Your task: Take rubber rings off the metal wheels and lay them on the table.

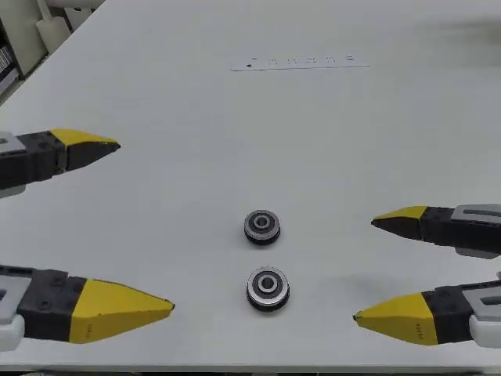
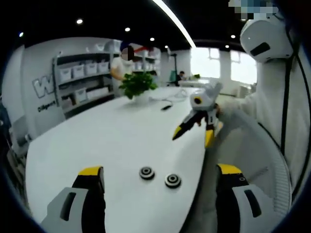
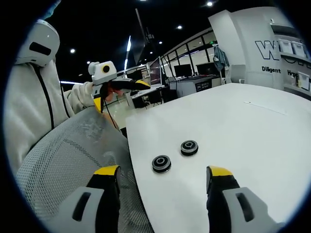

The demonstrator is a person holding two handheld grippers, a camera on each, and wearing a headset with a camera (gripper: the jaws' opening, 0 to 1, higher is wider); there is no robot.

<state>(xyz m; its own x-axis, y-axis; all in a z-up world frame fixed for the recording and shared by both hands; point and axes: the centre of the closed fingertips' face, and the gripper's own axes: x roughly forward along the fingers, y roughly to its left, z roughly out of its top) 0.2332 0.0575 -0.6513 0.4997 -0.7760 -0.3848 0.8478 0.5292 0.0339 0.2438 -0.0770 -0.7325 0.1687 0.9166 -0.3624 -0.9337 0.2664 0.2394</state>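
Observation:
Two small metal wheels with dark rubber rings around them lie flat on the white table (image 1: 196,117): a far wheel (image 1: 262,227) and a near wheel (image 1: 268,287). My left gripper (image 1: 145,227) is at the left, open, its yellow-tipped jaws wide apart and holding nothing. My right gripper (image 1: 364,270) is at the right, also open and holding nothing. Both point inward at the wheels from a distance. In the left gripper view the wheels (image 2: 147,173) (image 2: 173,180) lie ahead between the jaws. In the right gripper view the wheels (image 3: 161,163) (image 3: 189,147) lie just beyond the jaw tips.
A thin strip with printed marks (image 1: 301,62) lies far back on the table. The table's front edge runs close below the near wheel. A grey mesh chair (image 3: 82,141) stands by that edge. A potted plant (image 2: 137,85) sits at the table's far end.

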